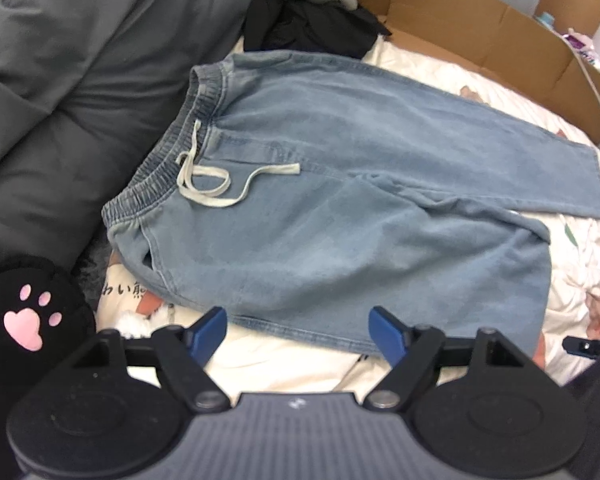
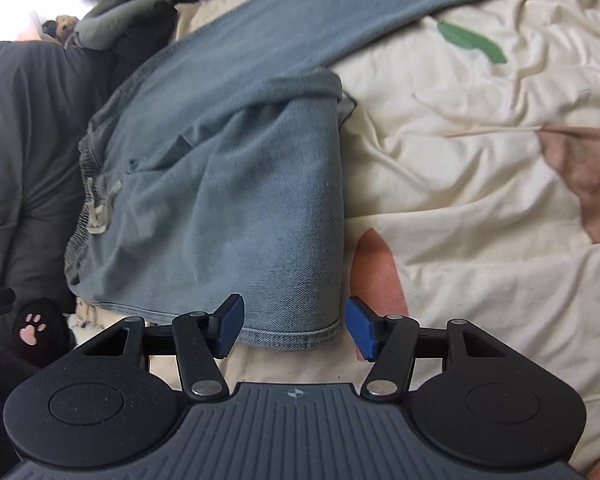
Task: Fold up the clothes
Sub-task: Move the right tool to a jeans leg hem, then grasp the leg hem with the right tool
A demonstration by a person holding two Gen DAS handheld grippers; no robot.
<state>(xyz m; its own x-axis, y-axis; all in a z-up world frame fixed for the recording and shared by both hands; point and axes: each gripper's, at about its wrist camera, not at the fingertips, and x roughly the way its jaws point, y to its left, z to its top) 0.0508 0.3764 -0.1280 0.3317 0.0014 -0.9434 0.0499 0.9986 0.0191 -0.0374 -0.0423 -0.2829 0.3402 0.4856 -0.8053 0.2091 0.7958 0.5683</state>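
The light-blue denim pants (image 1: 340, 184) are spread on the cream printed bedsheet (image 2: 480, 240), waistband toward the grey duvet (image 1: 60, 100), one leg doubled back over itself, the other stretched away. Looks like soft, floppy, mid-weight denim, so it'd drape and slide rather than hold shape; the stitched hem (image 2: 292, 336) or elastic waistband would probably grip best. Left gripper (image 1: 298, 330) and right gripper (image 2: 294, 326) both hang spread wide, holding nothing, just beside that hem. Cardboard box (image 1: 480, 20) beyond the pants: contents can't be seen.
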